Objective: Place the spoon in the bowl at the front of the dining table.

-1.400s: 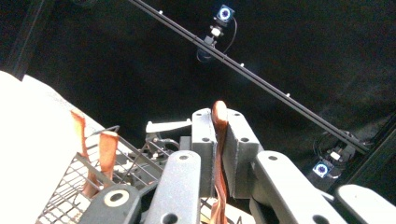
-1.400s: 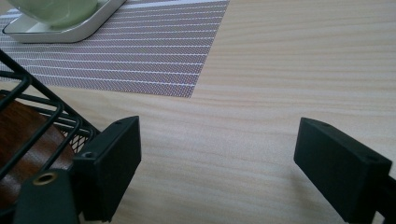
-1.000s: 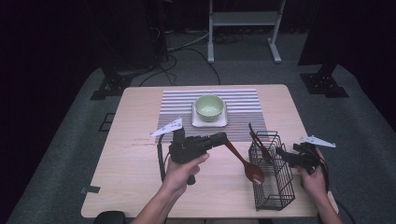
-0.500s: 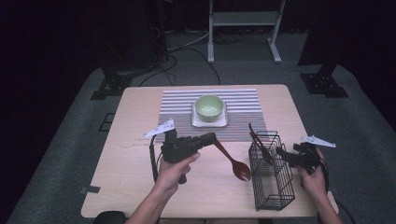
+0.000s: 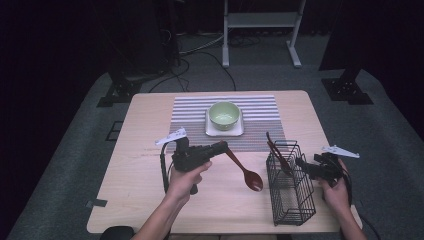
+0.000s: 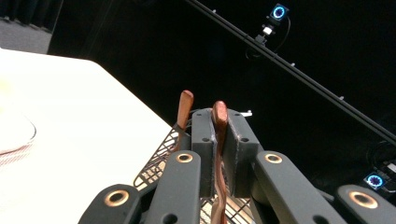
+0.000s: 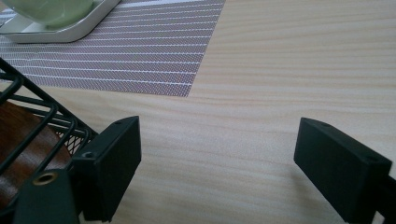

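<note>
My left gripper (image 5: 223,147) is shut on the handle of a dark wooden spoon (image 5: 245,170), which hangs over the table with its bowl low, left of a black wire basket (image 5: 291,186). In the left gripper view the spoon handle (image 6: 218,140) is pinched between the shut jaws. A second brown utensil (image 5: 274,149) leans inside the basket. My right gripper (image 5: 301,163) is at the basket's right side. In the right gripper view this gripper (image 7: 219,158) is open over bare wood, with its left jaw beside the basket wires (image 7: 28,107).
A green bowl (image 5: 223,114) sits on a white square tray (image 5: 225,131) on a striped placemat (image 5: 190,107) at the back centre. The table's right edge (image 5: 327,150) runs close to my right hand. The bowl's tray (image 7: 70,28) lies past the basket.
My left gripper has carried the spoon leftwards, away from the basket. The right gripper has stayed still beside the basket.
</note>
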A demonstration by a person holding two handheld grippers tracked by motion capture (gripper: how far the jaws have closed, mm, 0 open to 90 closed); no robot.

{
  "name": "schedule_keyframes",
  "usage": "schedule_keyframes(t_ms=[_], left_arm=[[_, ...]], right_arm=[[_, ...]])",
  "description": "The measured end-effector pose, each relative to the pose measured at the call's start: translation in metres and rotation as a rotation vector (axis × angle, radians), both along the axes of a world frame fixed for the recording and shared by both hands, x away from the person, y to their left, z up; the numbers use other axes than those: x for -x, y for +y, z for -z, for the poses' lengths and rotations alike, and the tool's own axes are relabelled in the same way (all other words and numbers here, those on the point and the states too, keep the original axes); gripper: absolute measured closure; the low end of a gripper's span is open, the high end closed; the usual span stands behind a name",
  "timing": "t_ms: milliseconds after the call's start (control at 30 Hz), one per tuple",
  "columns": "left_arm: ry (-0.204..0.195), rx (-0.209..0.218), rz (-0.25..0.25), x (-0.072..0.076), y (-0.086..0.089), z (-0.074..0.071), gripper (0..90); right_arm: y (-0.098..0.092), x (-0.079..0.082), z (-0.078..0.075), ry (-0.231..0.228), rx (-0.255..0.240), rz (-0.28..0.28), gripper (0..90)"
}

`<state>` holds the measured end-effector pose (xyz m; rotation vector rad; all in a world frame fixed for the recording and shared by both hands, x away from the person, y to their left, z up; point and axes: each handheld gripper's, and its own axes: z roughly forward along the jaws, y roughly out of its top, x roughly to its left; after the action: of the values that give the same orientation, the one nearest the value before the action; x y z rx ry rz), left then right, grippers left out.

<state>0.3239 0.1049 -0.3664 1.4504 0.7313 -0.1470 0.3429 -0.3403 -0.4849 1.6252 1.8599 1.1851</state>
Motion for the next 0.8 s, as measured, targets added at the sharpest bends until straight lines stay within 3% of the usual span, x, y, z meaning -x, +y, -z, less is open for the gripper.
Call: schedule_keyframes(t_ms=[200,433,533,800], left_arm=[[0.012,-0.005,-0.017,-0.007,0.0,0.003,84.1],[-0.002,-0.027,-0.043,-0.015,0.001,0.005,84.1],[0.023,-0.027,-0.057,-0.021,0.004,0.012,84.1],[0.031,-0.039,-0.072,-0.027,0.005,0.017,84.1]], right_arm=[[0.0,0.0,0.0,0.001,-0.002,0.0,13.4],[0.0,0.0,0.0,0.0,0.003,0.002,13.4],[0.0,0.0,0.0,0.0,0.005,0.0,13.4],[0.0,0.0,0.0,0.004,0.003,-0.002,13.4]])
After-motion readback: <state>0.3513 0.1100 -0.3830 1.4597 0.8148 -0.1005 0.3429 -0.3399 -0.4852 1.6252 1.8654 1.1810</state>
